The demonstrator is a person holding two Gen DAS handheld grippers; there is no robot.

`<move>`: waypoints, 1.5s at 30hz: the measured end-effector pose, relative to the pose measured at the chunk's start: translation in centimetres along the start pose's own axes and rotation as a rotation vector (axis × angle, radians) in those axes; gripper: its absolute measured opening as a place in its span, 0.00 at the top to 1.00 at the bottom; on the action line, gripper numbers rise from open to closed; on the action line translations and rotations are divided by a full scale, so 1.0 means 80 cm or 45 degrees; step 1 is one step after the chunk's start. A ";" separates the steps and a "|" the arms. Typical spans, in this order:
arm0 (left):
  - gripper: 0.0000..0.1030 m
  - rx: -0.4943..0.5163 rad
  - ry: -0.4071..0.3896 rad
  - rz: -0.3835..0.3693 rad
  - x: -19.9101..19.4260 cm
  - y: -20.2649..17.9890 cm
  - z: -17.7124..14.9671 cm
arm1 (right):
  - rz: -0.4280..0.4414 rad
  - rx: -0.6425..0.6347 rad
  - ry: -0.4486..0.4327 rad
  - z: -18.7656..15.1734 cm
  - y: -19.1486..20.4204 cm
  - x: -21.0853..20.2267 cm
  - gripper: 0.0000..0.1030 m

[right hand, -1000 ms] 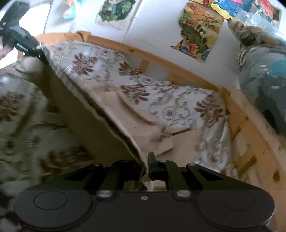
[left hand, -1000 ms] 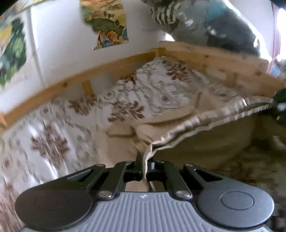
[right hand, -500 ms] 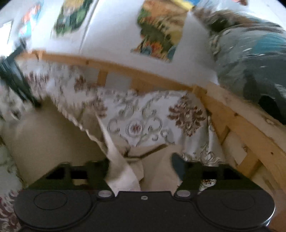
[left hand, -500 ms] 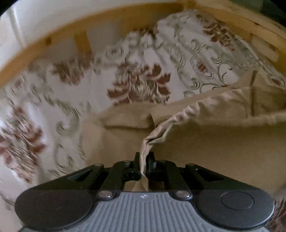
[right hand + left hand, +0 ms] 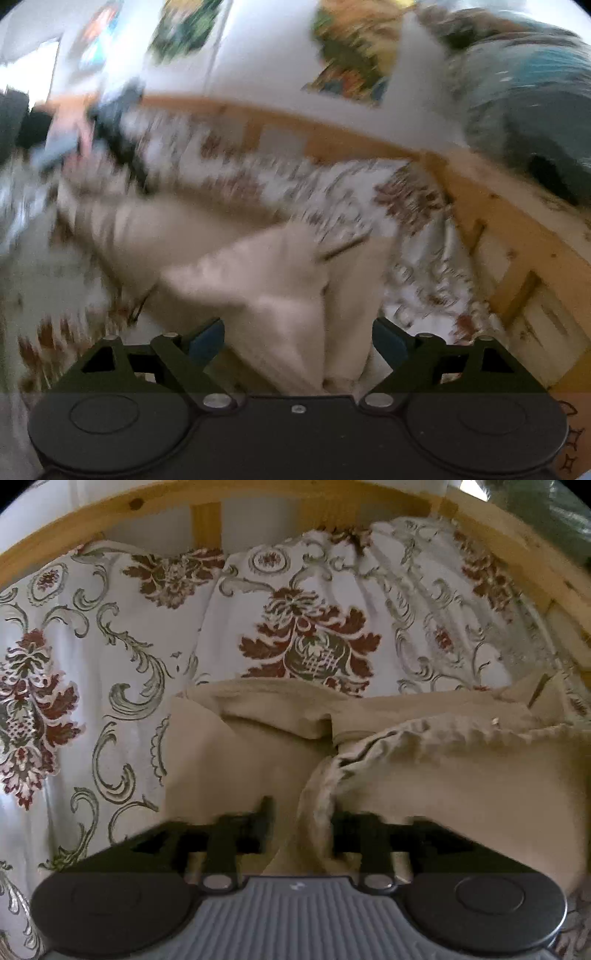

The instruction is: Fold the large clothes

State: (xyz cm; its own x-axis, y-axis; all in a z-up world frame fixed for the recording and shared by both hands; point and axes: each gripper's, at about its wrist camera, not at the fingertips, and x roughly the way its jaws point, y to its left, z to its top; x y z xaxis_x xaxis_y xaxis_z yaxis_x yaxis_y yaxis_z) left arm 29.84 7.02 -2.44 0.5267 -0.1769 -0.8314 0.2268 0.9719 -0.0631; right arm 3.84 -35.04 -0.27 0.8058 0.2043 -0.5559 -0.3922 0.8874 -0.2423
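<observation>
One beige garment (image 5: 436, 786) lies on one bed, which has one flowered bedspread (image 5: 295, 627) and one wooden bed frame (image 5: 110, 520). Two grippers are in view: the left gripper (image 5: 300, 823) and the right gripper (image 5: 297, 338). At least three blurred pictures (image 5: 351, 62) hang on the wall. One bundle of clothes (image 5: 528, 110) sits beyond the frame.

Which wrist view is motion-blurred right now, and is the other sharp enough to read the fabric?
Right wrist view: heavy motion smear across the floral bedspread and wall posters; only the right gripper is crisp. Left wrist view: mostly sharp, the beige garment hem and bedspread print readable; left gripper fingers slightly smeared, fisheye bows the wooden bed rail.
</observation>
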 end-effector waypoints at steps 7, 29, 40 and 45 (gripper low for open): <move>0.01 -0.030 -0.236 -0.102 -0.081 0.031 -0.020 | -0.053 0.089 -0.037 0.001 0.007 0.032 0.80; 0.14 0.122 -0.458 0.067 -0.117 0.013 -0.184 | -0.293 0.796 -0.020 -0.048 -0.044 0.019 0.40; 0.86 -0.263 -0.548 -0.048 -0.120 0.070 -0.184 | -0.429 1.004 -0.011 -0.063 -0.053 0.031 0.77; 0.81 -0.384 -0.498 -0.113 -0.118 0.090 -0.181 | -0.441 0.995 -0.016 -0.063 -0.052 0.030 0.77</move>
State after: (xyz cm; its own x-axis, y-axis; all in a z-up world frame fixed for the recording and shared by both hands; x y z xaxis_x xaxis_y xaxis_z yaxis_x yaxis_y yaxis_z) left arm 14.63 17.93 -3.03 0.7970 -0.2500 -0.5499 0.0685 0.9418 -0.3290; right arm 5.17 -40.34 -4.57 0.8303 -0.1306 -0.5418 0.2921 0.9299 0.2236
